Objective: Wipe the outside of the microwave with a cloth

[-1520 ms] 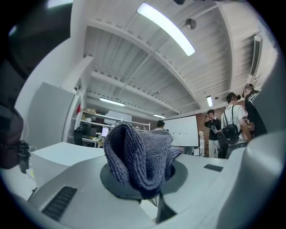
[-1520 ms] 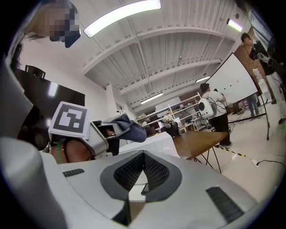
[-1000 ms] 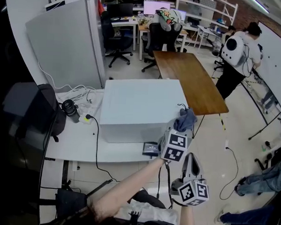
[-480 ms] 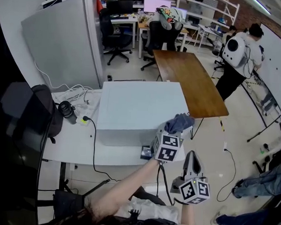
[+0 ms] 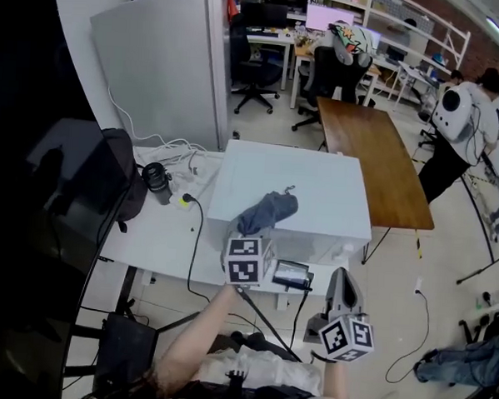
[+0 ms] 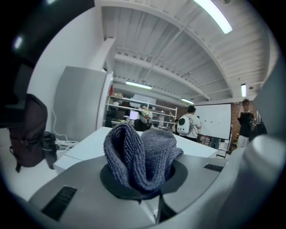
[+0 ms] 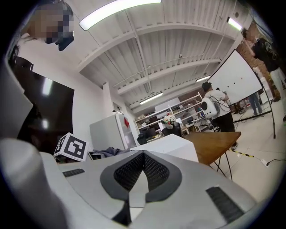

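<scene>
I've got the left gripper (image 5: 252, 236) clamped on the crumpled blue-grey terry cloth (image 5: 267, 210), and its view shows the cloth bunched between the jaws. The cloth lies on the top panel of the boxy white microwave (image 5: 317, 190), near the front-left corner. The microwave sits on the white table (image 5: 160, 231). The right gripper (image 5: 339, 281) has its jaws pressed together on nothing. It is held low off the table's front edge, apart from the microwave.
</scene>
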The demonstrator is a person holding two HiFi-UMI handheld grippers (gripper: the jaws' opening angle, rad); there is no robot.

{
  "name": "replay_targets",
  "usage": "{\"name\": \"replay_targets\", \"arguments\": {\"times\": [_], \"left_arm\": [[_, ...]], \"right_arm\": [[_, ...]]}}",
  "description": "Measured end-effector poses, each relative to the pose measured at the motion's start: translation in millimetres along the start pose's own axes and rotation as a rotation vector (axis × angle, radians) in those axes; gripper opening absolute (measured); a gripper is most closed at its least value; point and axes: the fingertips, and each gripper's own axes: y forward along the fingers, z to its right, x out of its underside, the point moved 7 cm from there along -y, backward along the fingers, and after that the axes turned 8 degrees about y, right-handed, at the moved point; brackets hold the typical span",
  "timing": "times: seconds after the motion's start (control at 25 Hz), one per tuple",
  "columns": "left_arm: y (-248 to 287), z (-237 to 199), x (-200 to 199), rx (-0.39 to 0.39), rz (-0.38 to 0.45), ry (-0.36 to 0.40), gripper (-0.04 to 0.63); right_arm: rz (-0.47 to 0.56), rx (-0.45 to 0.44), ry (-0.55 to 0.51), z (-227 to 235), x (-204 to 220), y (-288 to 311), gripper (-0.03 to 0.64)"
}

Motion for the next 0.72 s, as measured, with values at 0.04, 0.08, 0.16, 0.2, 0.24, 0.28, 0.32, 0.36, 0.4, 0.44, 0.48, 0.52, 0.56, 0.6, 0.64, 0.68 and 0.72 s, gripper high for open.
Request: {"name": "replay_targets", "arguments": {"times": [0.04, 0.08, 0.16, 0.2, 0.24, 0.28, 0.32, 0.36, 0.4, 0.44, 0.48, 0.52, 0.56, 0.6, 0.64, 0.68, 0.72], "left_arm": [[-7, -18, 3, -0.043, 0.0, -0.016, 0.055], [-15, -35, 6, -0.082, 0.001, -0.032, 0.055], [-27, -64, 10, -0.152, 0.007, -0.065, 0.055], [-32, -76, 12, -0.181, 0.011, -0.08, 0.055], [-36, -85, 13, -0.203, 0.015, -0.092, 0.055], [-38, -91, 13, -0.216, 0.017, -0.1, 0.055], [-39, -93, 13, -0.219, 0.019, -0.103, 0.055], [-39, -93, 11, -0.217, 0.021, -0.102, 0.055], [-39, -89, 7, -0.21, 0.027, -0.099, 0.055], [-39, -83, 2, -0.198, 0.039, -0.094, 0.055], [-38, -73, -6, -0.18, 0.055, -0.088, 0.055], [-35, -62, -15, -0.156, 0.072, -0.078, 0.055], [-28, -48, -26, -0.126, 0.087, -0.063, 0.055], [-19, -32, -37, -0.091, 0.101, -0.043, 0.055], [-9, -14, -47, -0.051, 0.114, -0.022, 0.055], [3, 5, -57, -0.007, 0.128, -0.003, 0.055], [16, 25, -65, 0.042, 0.14, 0.014, 0.055]], "right_arm": [[-0.004, -0.012, 0.001, -2, 2, 2, 0.023], [-0.008, -0.021, 0.002, -4, 3, 3, 0.023], [-0.018, -0.037, 0.004, -6, 6, 5, 0.023], [-0.024, -0.043, 0.005, -7, 7, 6, 0.022], [-0.029, -0.048, 0.006, -8, 8, 6, 0.023], [-0.034, -0.052, 0.006, -8, 9, 6, 0.023], [-0.037, -0.054, 0.006, -8, 9, 7, 0.023], [-0.037, -0.056, 0.006, -7, 9, 6, 0.023], [-0.035, -0.055, 0.006, -6, 8, 6, 0.023], [-0.031, -0.052, 0.007, -5, 7, 5, 0.023], [-0.026, -0.048, 0.008, -3, 6, 5, 0.023], [-0.023, -0.041, 0.009, 0, 5, 4, 0.023], [-0.019, -0.033, 0.01, 2, 4, 3, 0.023], [-0.013, -0.024, 0.011, 5, 2, 3, 0.023], [-0.007, -0.013, 0.012, 9, 1, 2, 0.023], [0.001, -0.001, 0.013, 13, 0, 0, 0.023], [0.008, 0.012, 0.015, 18, -2, -1, 0.023]]}}
